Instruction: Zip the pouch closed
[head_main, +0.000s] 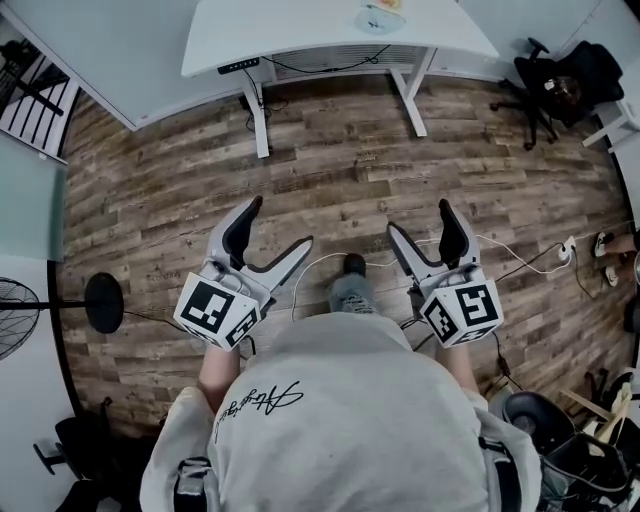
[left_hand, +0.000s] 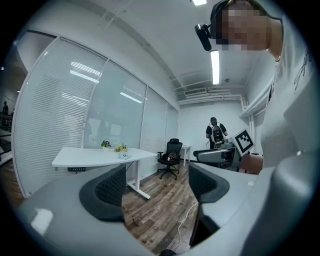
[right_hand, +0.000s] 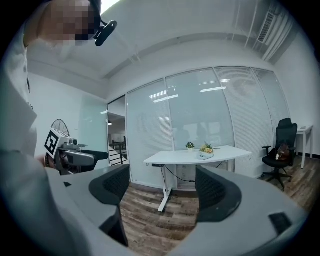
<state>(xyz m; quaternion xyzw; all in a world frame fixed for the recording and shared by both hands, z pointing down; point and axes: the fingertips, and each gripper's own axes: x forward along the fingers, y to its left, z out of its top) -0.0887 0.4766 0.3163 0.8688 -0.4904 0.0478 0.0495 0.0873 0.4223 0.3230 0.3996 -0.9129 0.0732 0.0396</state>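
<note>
Fingers (head_main: 238, 232) wide and empty, left gripper (head_main: 280, 222) and right gripper (head_main: 420, 217) hang over wood floor (head_main: 330, 170); zipping not begun, and reaching the far desk (head_main: 300, 35) likely comes first.

Desk (head_main: 300, 30) ahead; office chair (head_main: 565, 80) right of it

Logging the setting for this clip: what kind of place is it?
Most likely an office: a white desk on wood-look flooring, glass partition walls fitted with blinds, and a black swivel chair off to the side.
</note>
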